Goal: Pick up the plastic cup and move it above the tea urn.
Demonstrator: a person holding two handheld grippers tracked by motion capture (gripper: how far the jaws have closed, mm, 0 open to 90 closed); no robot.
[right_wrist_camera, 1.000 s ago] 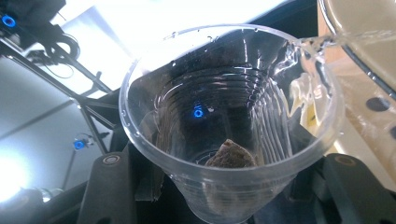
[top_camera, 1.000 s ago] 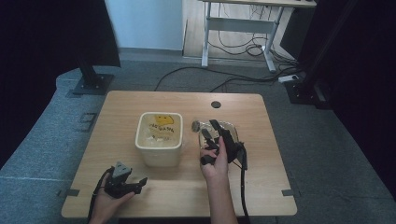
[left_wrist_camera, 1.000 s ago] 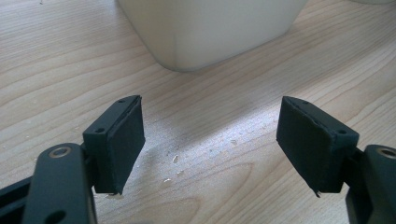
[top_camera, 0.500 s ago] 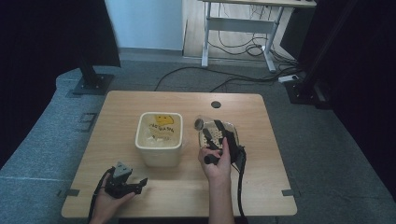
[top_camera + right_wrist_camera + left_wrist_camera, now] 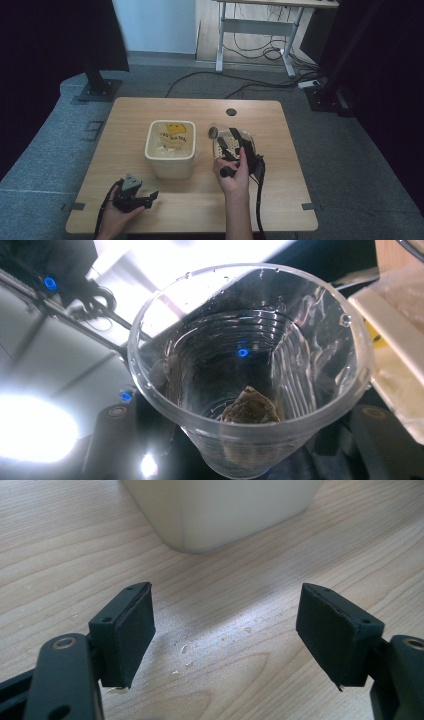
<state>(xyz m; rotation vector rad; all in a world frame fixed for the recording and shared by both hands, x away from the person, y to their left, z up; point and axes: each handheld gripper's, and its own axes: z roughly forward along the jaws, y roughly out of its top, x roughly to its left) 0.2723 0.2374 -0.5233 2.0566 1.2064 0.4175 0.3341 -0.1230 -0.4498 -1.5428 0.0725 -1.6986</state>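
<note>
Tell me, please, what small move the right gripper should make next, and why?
Probably tip the clear cup further toward the cream container beside it. The right gripper holds the cup on its side, and a brown piece is still inside. The left gripper rests open on the table.

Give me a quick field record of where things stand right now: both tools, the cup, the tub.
right tool: shut on the clear plastic cup, which it holds tipped on its side; its jaws have just eased open a little
cup contents: one small brown piece at the bottom
left tool: open, nothing between its pads, low over the table
cream tub: upright at the table's middle, lid off, just left of the cup
cup versus tub: beside it, not over its opening
</note>
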